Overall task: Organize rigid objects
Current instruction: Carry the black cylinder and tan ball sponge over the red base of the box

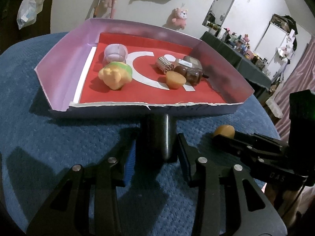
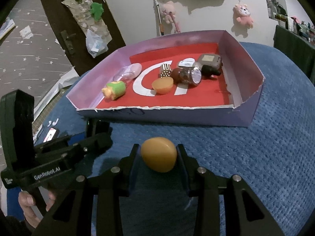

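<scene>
A shallow purple box (image 1: pixel 59 63) with a red floor sits on a blue cloth and holds several small objects. Among them are a yellow-green toy (image 1: pixel 115 74), a clear capsule (image 1: pixel 115 54), an orange half shell (image 1: pixel 175 79), a studded cylinder (image 1: pixel 164 64) and brown bottles (image 1: pixel 192 72). My left gripper (image 1: pixel 156 153) is shut on a dark metal cylinder (image 1: pixel 157 133), just in front of the box's near wall. My right gripper (image 2: pixel 158 157) is shut on an orange egg-shaped shell (image 2: pixel 158 154) above the cloth, short of the box (image 2: pixel 167 115). The right gripper also shows in the left wrist view (image 1: pixel 222 135).
The blue cloth (image 2: pixel 265 157) covers the round surface around the box. Pink plush toys (image 2: pixel 243 14) hang on the wall behind. A cluttered dark table (image 1: pixel 246 59) stands at the far right. Floor clutter lies to the left (image 2: pixel 51 133).
</scene>
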